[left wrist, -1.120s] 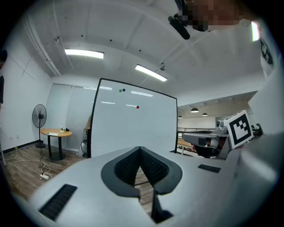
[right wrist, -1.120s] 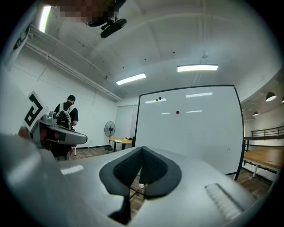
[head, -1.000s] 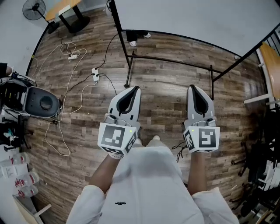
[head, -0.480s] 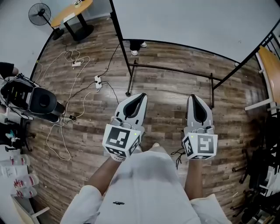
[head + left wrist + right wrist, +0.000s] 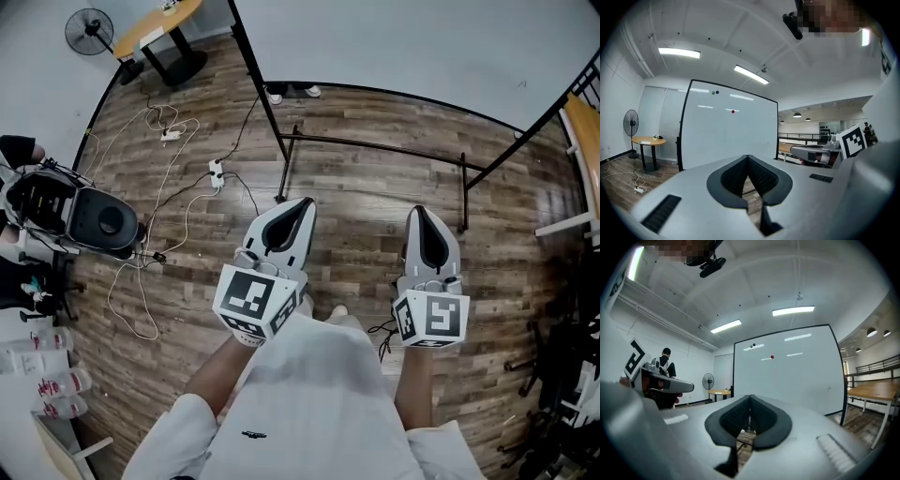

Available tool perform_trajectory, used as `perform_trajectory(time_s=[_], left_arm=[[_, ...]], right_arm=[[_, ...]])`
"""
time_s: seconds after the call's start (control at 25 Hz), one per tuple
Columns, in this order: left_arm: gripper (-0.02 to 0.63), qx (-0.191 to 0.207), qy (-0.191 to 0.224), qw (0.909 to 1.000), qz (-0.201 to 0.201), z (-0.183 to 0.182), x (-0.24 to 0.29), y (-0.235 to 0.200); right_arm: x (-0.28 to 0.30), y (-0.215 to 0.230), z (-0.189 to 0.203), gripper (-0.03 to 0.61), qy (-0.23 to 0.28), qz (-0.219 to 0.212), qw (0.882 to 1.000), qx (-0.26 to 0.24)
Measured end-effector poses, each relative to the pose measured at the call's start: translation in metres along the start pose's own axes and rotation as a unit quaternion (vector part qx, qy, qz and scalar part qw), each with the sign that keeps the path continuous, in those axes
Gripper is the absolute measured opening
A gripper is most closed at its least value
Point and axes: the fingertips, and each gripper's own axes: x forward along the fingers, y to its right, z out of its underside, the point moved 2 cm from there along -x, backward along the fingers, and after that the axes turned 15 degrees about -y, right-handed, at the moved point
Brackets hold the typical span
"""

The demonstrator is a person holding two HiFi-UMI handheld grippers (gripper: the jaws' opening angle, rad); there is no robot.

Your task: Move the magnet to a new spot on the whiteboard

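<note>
You held left gripper (image 5: pixel 302 204) and right gripper (image 5: pixel 419 214) clenched, empty, facing the whiteboard (image 5: pixel 731 140); red magnet (image 5: pixel 733 111) sat on its upper part.

Magnet (image 5: pixel 732 111) sits on whiteboard (image 5: pixel 731 140), seemingly upper-middle.

Red magnet (image 5: pixel 772 357), white whiteboard (image 5: pixel 801 380), brown wood-grain floor (image 5: pixel 375 187).

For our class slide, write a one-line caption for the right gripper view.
Shut, empty right hand-held gripper faces a whiteboard bearing a red magnet.
</note>
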Motion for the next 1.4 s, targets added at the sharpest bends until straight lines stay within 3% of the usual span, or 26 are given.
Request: perform_trajectory(time_s=[0.32,0.64,0.88,1.16,1.4], left_arm=[[0.006,-0.006,0.005,0.9999,0.007,-0.008,0.043,-0.050],[0.006,0.005,0.002,0.9989,0.046,-0.038,0.134,-0.181],[0.006,0.031,-0.003,0.9951,0.094,-0.087,0.199,-0.268],[0.006,0.044,0.021,0.9867,0.155,-0.141,0.251,-0.306],[0.006,0.047,0.027,0.9819,0.181,-0.164,0.286,-0.310]], right_arm=[[0.059,0.006,-0.009,0.011,0.000,0.013,1.000,-0.015],[0.208,-0.017,-0.029,0.011,-0.004,0.030,0.999,-0.021],[0.306,-0.023,-0.067,0.011,-0.011,0.084,0.996,-0.013],[0.367,-0.021,-0.104,0.011,-0.001,0.131,0.991,-0.012],[0.392,-0.001,-0.119,0.011,0.002,0.153,0.988,-0.015]])
